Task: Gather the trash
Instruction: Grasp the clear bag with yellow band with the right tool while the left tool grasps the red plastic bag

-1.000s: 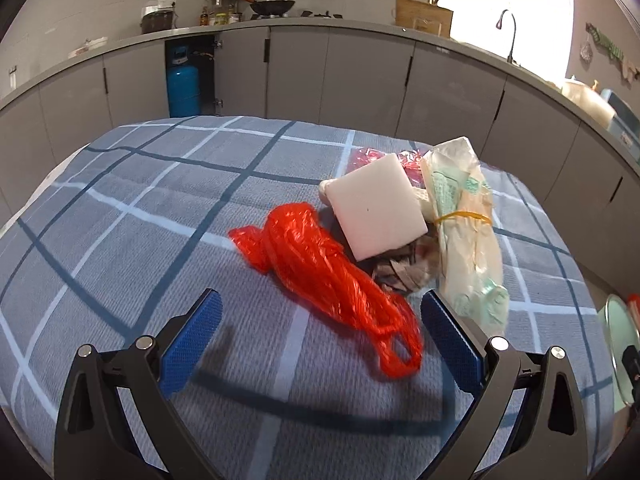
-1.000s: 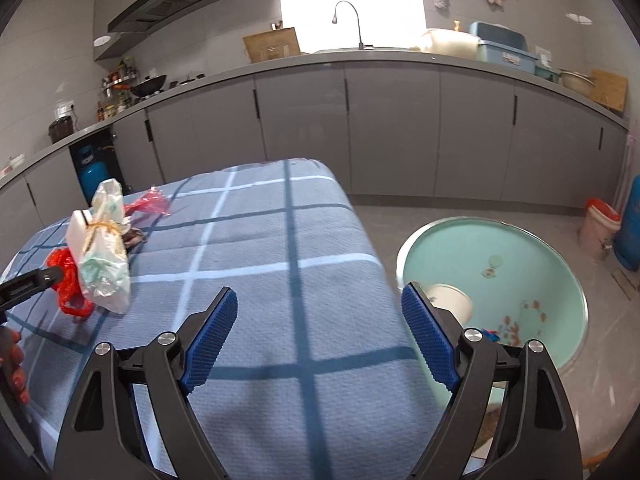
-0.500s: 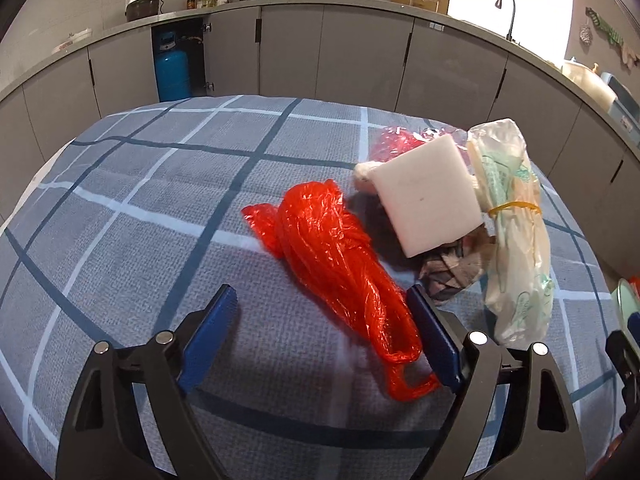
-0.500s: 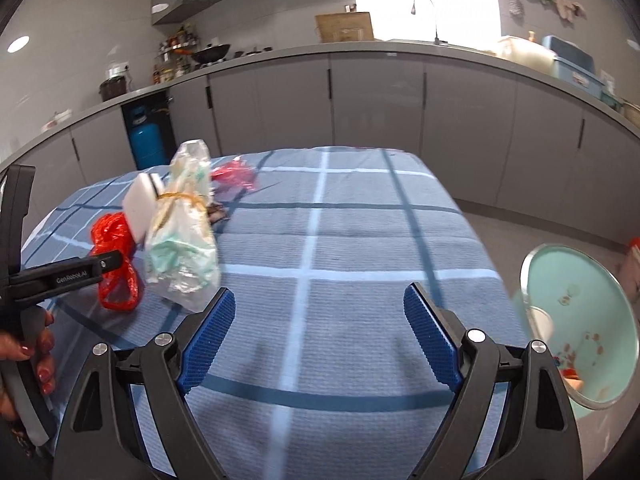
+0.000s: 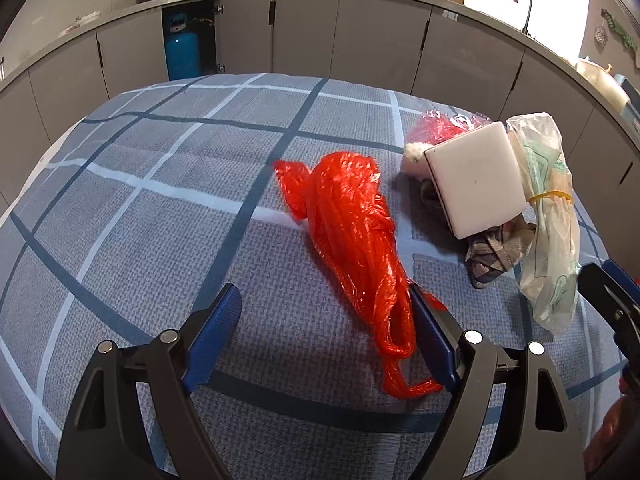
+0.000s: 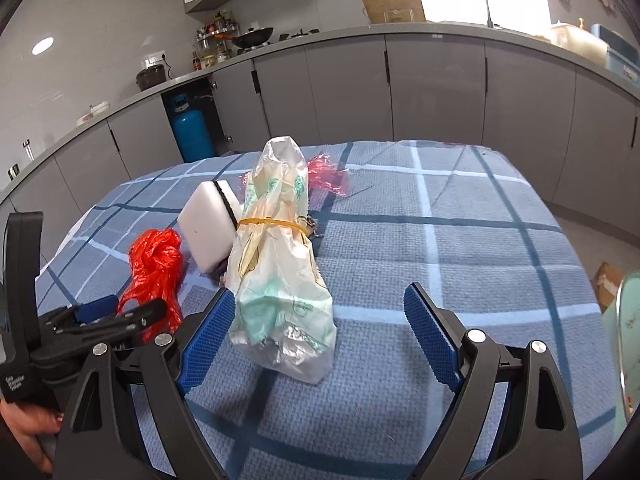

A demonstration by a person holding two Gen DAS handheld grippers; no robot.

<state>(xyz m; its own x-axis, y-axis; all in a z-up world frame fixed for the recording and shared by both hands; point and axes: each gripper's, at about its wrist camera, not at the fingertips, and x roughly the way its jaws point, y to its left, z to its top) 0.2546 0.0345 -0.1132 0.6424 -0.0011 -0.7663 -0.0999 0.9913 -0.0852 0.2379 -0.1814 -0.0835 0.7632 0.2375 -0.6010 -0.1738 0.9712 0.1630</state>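
No item of trash has yet been collected, as far as can be seen: all of it lies on the worktop (image 5: 140,208), which is covered with a blue checked cloth. 5 pieces are counted in the left wrist view: a crumpled red plastic bag (image 5: 356,240); a white foam block (image 5: 476,180) propped against the others; a clear bag with green print (image 5: 552,232), cinched by a yellow rubber band (image 5: 550,197); a small crumpled grey wrapper (image 5: 490,258) under the block; and a pinkish-red film scrap (image 5: 436,128) behind it. The left tongs (image 5: 326,332) are spread but closing, with the red bag's lower end lying beside the right-hand pad; no pinch is seen and nothing is held. The right tongs (image 6: 320,330) are spread wide and empty, and the near end of the printed bag (image 6: 280,280) sits between the pads, closer to the left-hand one, with no squeeze evident. A pale green basin (image 6: 628,344) is glimpsed off the worktop's right edge; whether it serves as the bin cannot be told. The step in hand is judged to be the first pickup, red bag by the left, printed bag by the right. All 5 pieces remain to be lifted and deposited.
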